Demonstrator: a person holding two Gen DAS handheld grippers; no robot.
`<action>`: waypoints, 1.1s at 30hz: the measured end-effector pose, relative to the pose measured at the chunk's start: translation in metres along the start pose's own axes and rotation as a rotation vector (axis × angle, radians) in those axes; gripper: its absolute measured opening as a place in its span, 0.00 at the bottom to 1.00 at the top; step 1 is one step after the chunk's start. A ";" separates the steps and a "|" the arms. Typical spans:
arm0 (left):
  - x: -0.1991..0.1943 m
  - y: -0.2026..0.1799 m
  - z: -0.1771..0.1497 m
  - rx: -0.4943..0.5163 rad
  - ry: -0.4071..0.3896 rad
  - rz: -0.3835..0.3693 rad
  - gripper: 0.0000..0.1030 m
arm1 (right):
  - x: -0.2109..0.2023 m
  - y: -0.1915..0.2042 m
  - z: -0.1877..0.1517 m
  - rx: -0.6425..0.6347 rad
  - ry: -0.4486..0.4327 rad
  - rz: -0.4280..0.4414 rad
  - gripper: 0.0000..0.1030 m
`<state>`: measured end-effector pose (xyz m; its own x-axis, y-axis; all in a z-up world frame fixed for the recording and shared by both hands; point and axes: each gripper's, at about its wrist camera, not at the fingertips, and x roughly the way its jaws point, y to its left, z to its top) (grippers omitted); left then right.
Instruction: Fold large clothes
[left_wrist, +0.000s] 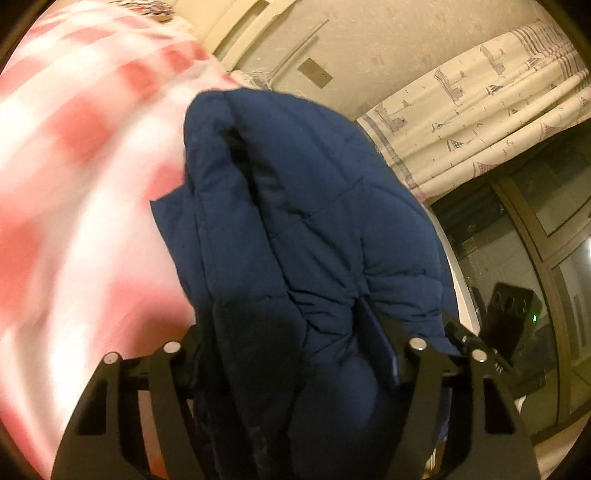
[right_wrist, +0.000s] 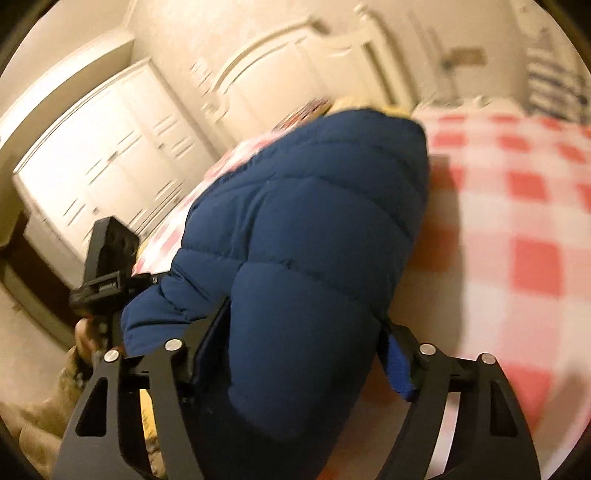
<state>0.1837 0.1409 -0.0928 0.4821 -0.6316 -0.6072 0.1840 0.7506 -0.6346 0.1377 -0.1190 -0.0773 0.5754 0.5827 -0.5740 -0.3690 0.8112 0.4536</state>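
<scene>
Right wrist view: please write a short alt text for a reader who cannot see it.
A puffy navy quilted jacket fills the space between the fingers of the right gripper, which close on its bulk above a red-and-white checked bedcover. The left gripper appears at its far side, before white wardrobe doors.

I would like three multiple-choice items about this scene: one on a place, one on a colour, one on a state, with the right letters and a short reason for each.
1. Where does the puffy jacket lie?
A. on the checked bed cover
B. on a hanger
C. inside a box

2. Which colour is the jacket?
A. green
B. dark blue
C. grey

3. What stands between the fingers of the left gripper and of the right gripper?
A. nothing
B. a pillow
C. bunched jacket fabric

Answers:
1 A, since red and white checks spread around the jacket in both wrist views.
2 B, since its quilted fabric looks navy in both views.
3 C, since blue fabric fills the gap between each pair of fingers.
</scene>
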 end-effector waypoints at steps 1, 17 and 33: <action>0.015 -0.011 0.013 0.007 0.000 -0.001 0.63 | -0.004 -0.005 0.003 0.007 -0.015 -0.020 0.69; 0.131 -0.066 0.073 0.081 -0.019 0.027 0.62 | -0.017 -0.118 0.067 0.161 -0.082 -0.339 0.74; -0.007 -0.146 0.010 0.412 -0.486 0.496 0.98 | 0.013 0.022 0.010 -0.441 0.031 -0.519 0.87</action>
<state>0.1624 0.0372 0.0089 0.8916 -0.1226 -0.4358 0.1066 0.9924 -0.0611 0.1442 -0.0942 -0.0676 0.7396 0.1080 -0.6643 -0.3170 0.9266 -0.2022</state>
